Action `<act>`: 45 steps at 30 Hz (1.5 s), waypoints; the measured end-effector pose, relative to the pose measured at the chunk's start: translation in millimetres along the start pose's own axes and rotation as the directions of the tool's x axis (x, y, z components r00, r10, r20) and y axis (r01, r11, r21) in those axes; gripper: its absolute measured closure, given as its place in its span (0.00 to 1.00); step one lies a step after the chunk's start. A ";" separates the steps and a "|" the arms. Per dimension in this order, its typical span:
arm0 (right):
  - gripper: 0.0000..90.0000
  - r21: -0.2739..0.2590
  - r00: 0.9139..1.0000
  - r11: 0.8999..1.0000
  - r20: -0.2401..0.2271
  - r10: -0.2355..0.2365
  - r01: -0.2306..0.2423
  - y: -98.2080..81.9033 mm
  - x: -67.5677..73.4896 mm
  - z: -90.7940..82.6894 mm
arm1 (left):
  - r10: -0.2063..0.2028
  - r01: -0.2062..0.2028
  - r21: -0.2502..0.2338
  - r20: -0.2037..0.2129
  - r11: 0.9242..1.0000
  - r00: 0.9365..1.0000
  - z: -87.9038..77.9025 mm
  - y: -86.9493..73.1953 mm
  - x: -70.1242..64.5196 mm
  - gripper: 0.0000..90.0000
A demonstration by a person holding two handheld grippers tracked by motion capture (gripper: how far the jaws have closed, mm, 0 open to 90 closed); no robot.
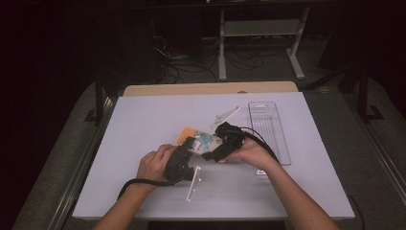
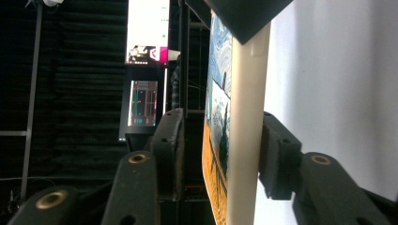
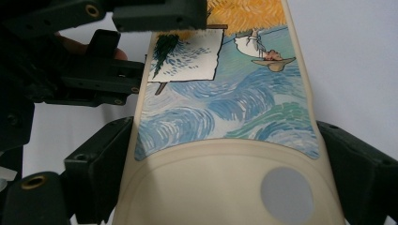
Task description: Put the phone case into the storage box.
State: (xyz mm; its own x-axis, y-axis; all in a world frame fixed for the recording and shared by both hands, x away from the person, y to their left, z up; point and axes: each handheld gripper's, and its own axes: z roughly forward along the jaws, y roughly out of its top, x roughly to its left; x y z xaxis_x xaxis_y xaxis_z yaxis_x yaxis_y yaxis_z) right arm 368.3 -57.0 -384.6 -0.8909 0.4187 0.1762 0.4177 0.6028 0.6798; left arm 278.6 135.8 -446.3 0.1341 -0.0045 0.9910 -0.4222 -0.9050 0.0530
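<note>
A cream phone case (image 1: 201, 140) with a painted blue and orange picture is held over the middle of the white table (image 1: 143, 124). My right gripper (image 1: 213, 148) is shut on it, its jaws pressing both long edges of the case (image 3: 211, 108) near the camera hole. My left gripper (image 1: 191, 143) reaches the case's orange end from the near left. In the left gripper view the case (image 2: 244, 140) stands edge-on between my left gripper's (image 2: 223, 119) jaws. One pad touches the cream back, and a dark gap remains on the painted side.
A clear plastic tray (image 1: 268, 129) lies to the right of both hands. A white strip (image 1: 193, 184) lies near the front edge and another white piece (image 1: 227, 114) lies behind the case. Desk legs and cables stand beyond the table's far edge.
</note>
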 end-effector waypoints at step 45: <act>0.04 -0.029 0.999 0.999 -0.020 -0.027 0.026 -0.8 3.3 -3.0 | 0.034 -0.035 0.019 0.042 0.999 0.999 -7.3 -0.5 7.4 0.88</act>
State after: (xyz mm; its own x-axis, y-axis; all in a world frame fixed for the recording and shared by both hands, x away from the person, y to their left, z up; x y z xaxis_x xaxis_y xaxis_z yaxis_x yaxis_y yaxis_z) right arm 364.5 -58.1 -382.4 -0.9051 0.3888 0.1721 0.3888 0.5933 0.7048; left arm 273.2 139.4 -438.1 0.1571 -0.0533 0.9861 -0.4097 -0.9121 0.0159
